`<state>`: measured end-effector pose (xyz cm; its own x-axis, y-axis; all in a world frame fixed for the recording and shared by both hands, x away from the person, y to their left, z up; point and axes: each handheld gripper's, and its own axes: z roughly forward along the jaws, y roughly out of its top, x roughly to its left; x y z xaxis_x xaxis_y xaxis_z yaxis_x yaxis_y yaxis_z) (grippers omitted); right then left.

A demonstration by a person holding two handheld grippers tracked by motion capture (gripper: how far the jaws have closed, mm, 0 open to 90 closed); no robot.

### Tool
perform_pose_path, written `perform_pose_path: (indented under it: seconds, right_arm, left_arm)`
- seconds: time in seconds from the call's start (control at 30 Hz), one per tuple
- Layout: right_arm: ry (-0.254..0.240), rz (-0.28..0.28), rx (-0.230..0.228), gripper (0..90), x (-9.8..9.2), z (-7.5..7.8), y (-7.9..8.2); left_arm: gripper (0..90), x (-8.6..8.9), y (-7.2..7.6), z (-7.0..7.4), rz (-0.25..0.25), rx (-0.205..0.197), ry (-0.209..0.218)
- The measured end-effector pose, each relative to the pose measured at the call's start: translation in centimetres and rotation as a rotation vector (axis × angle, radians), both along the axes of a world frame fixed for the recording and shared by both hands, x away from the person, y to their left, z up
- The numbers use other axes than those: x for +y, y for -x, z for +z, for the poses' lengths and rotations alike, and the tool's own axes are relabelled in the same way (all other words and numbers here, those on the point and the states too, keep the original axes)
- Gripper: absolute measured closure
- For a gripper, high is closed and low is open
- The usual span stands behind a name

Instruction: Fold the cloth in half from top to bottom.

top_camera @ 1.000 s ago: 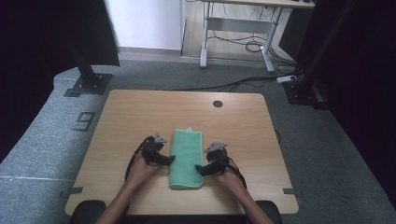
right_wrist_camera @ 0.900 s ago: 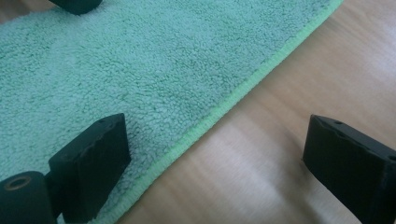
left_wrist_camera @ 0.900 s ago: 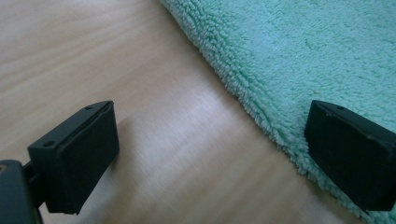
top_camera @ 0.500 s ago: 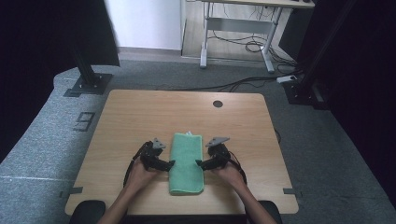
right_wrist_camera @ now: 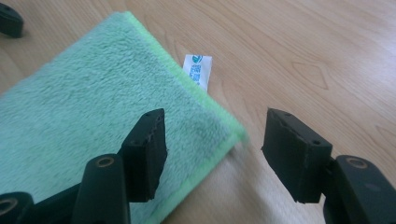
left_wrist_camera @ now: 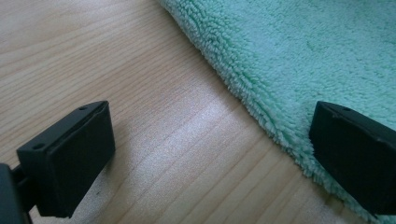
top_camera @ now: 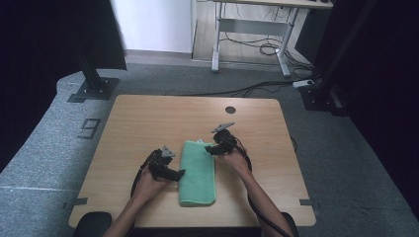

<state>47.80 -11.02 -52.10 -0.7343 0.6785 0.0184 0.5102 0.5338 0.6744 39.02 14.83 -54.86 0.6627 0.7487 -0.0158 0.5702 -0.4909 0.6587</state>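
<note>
Lying folded lengthwise near the 6 o'clock edge of the table (top_camera: 148,123): green towel (top_camera: 197,173), white label (right_wrist_camera: 197,70) at its far corner. At its 9 o'clock edge, left gripper (top_camera: 179,174), jaws apart, gripping nothing. At 1 o'clock, right gripper (top_camera: 210,149), jaws just closing, astride the corner, not pressing.

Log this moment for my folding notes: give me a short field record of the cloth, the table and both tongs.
cloth: folded mint-green fluffy terry towel, lying flat, long side running away from the person
label: small white printed tag sticking out at its far edge
surface: light wooden table
left tongs: open, astride the towel's left edge
right tongs: open, jaws just been closing, over the towel's far right corner, not pinching it
</note>
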Motion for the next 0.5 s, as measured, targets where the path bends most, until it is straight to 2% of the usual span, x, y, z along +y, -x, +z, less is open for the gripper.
perform_pose_path:
  seconds: [0.23, 0.3, 0.5]
  right_arm:
    - [0.042, 0.053, 0.040, 36.4, 1.0, -1.3, -1.0]
    - [0.028, 0.060, 0.039, 36.7, 1.2, -1.6, -1.0]
    - [0.023, 0.113, 0.059, 58.1, 1.5, -1.3, -0.9]
  left_arm:
    - [0.2, 0.0, 0.0, 0.0, 0.001, 0.000, 0.000]
    - [0.1, 0.0, 0.0, 0.0, 0.001, 0.000, 0.000]
    - [0.0, 0.0, 0.0, 0.0, 0.002, 0.001, 0.000]
